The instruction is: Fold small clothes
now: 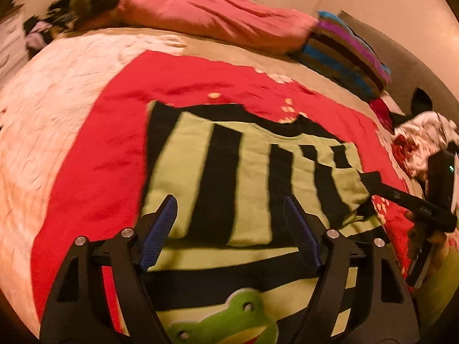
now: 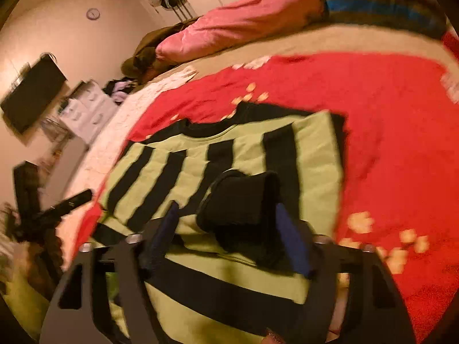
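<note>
Right gripper [image 2: 226,229] apart; only there black cuff [image 2: 243,200] visible.

Bare red blanket [image 1: 94,154] around the striped sweater [image 1: 189,149]; pillows [image 1: 218,17] beyond.

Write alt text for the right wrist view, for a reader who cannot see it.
The right gripper hangs open over a green-and-black striped top spread on a red blanket, a black cuff lying loose between its blue pads. A pink pillow lies across the bed's far end, and the other gripper's black finger shows at left.
</note>
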### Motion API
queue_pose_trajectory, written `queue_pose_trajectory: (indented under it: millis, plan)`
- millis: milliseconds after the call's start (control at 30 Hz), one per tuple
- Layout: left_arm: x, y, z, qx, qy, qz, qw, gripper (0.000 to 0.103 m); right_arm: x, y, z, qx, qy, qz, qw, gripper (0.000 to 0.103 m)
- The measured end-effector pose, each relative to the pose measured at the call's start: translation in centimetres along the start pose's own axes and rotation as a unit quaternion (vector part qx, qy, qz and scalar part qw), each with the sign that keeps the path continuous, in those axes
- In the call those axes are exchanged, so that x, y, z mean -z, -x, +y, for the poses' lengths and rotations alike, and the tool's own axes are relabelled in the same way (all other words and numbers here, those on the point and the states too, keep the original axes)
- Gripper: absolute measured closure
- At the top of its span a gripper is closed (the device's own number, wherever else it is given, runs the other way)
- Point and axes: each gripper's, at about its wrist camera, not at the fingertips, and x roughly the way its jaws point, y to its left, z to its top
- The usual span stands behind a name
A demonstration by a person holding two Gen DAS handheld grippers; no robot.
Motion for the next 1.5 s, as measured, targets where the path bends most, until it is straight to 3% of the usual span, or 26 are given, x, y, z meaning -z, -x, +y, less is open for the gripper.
queue_pose_trajectory:
  millis: [100,233,267,300,367,400,467,567,633,667,733,800,867,967,1067,1133,1167,1200,1267,1400,1500]
  plan:
    - [-0.3,-1.2,-1.0,0.002,-0.023,0.008,0.9997,0.034,-0.2,-0.4,-0.3,-0.029,-0.015,0.011,0.999,0.063]
    - [-0.5,-2.4,-0.9,0.003,-0.022,0.022,0.9995,0.034,-0.8,-0.5,-0.8,-0.077,-0.035,0.034,0.996,0.061]
    - [-0.4,-2.5,-0.9,0.002,-0.021,0.023,0.9995,0.033,-0.9,-0.7,-0.9,-0.071,-0.032,0.044,0.996,0.059]
    - [-0.3,-2.7,-0.7,0.003,-0.018,0.025,0.9995,0.033,-1.1,-1.4,-1.3,-0.058,-0.032,0.081,0.995,0.053]
    - [-0.2,-2.9,-0.5,0.001,-0.014,0.029,0.9995,0.032,-1.2,-2.3,-2.2,-0.041,-0.049,0.128,0.99,0.051]
    - [-0.1,-3.0,-0.3,0.001,-0.011,0.031,0.9994,0.031,-1.4,-2.3,-2.4,-0.045,-0.052,0.132,0.989,0.051]
    - [0.0,-3.3,0.0,-0.001,-0.008,0.034,0.9994,0.031,-1.7,-1.6,-2.5,-0.054,-0.05,0.118,0.99,0.05]
    - [0.0,-3.5,0.3,-0.001,-0.001,0.036,0.9994,0.03,-2.4,-0.6,-2.7,-0.07,-0.062,0.073,0.993,0.031]
    - [-0.1,-3.7,0.3,0.0,0.003,0.036,0.9993,0.028,-2.5,-0.5,-3.0,-0.091,-0.078,0.057,0.991,0.029]
    - [-0.2,-3.8,0.3,0.0,0.002,0.036,0.9993,0.028,-2.4,-0.8,-3.1,-0.097,-0.08,0.058,0.99,0.03]
    - [-0.4,-4.1,0.3,-0.005,-0.002,0.038,0.9993,0.027,-1.9,-1.5,-2.6,-0.11,-0.062,0.079,0.989,0.043]
    - [-0.6,-4.6,0.2,-0.011,-0.007,0.041,0.9991,0.027,-1.3,-1.6,-1.5,-0.127,-0.025,0.103,0.986,0.062]
    - [-0.8,-5.3,0.2,-0.023,-0.012,0.05,0.9984,0.027,-0.4,-1.3,-0.6,-0.137,0.004,0.117,0.984,0.075]
    - [-0.8,-7.0,0.2,-0.046,-0.021,0.071,0.9962,0.027,1.2,-1.9,0.3,-0.127,0.036,0.154,0.979,0.078]
    - [-0.5,-8.0,0.0,-0.061,-0.035,0.077,0.9946,0.027,2.1,-2.6,-0.4,-0.1,0.027,0.176,0.979,0.081]
    - [-0.4,-8.1,-0.1,-0.064,-0.044,0.076,0.9941,0.027,2.1,-2.0,-0.5,-0.106,0.02,0.165,0.98,0.077]
    - [-0.4,-8.0,0.0,-0.061,-0.043,0.075,0.9944,0.027,1.9,-1.4,-0.5,-0.112,0.019,0.155,0.981,0.067]
    - [-0.4,-7.9,0.1,-0.056,-0.039,0.074,0.9949,0.027,1.7,-1.1,-0.5,-0.119,0.016,0.147,0.982,0.045]
    - [-0.5,-7.5,0.6,-0.043,-0.026,0.07,0.9963,0.027,1.4,0.4,-0.4,-0.128,0.005,0.118,0.985,0.027]
    - [-0.5,-7.3,0.7,-0.036,-0.013,0.067,0.997,0.027,0.1,1.3,-0.4,-0.152,-0.021,0.08,0.985,0.027]
    - [-0.5,-7.3,0.6,-0.039,-0.015,0.067,0.9969,0.027,-0.7,0.5,-2.2,-0.151,-0.092,0.068,0.982,0.026]
